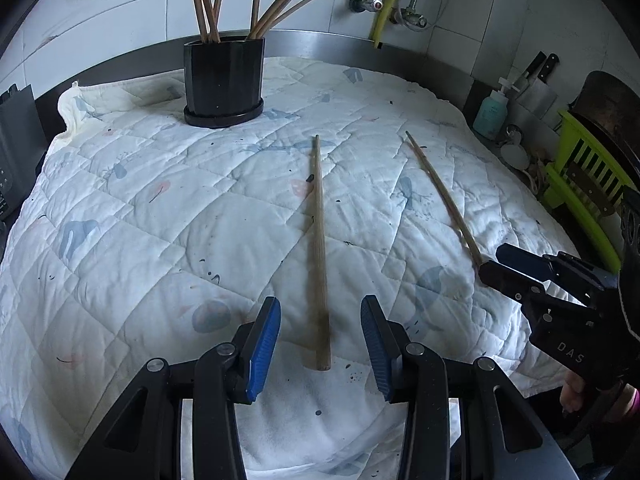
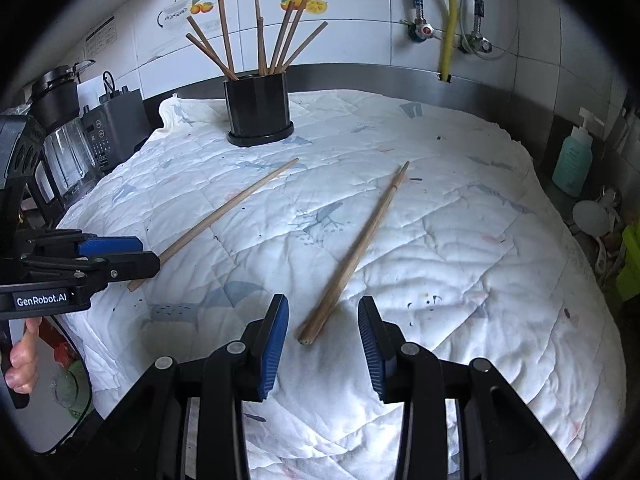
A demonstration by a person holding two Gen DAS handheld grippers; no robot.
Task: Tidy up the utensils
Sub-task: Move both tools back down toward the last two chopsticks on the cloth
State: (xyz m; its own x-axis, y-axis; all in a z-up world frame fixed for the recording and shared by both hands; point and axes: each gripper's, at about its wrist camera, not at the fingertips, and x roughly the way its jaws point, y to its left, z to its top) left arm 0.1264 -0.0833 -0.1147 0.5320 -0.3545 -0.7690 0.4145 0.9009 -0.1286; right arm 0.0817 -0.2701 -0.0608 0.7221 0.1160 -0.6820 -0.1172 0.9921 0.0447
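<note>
Two wooden chopsticks lie on a white quilted cloth (image 1: 160, 208). In the left wrist view, my left gripper (image 1: 320, 340) is open, its blue pads on either side of the thick end of one chopstick (image 1: 319, 248). In the right wrist view, my right gripper (image 2: 322, 336) is open around the thick end of the other chopstick (image 2: 356, 252). That chopstick (image 1: 444, 196) and the right gripper (image 1: 504, 264) also show in the left wrist view. The left gripper (image 2: 132, 254) and its chopstick (image 2: 224, 214) show in the right wrist view. A black holder (image 1: 223, 80) with several chopsticks stands at the back.
A blender and dark appliance (image 2: 80, 136) stand left of the cloth. A soap bottle (image 1: 490, 114), knives (image 1: 536, 76) and a green rack (image 1: 588, 176) stand at the right. Pipes and a yellow hose (image 2: 448, 20) run on the tiled wall.
</note>
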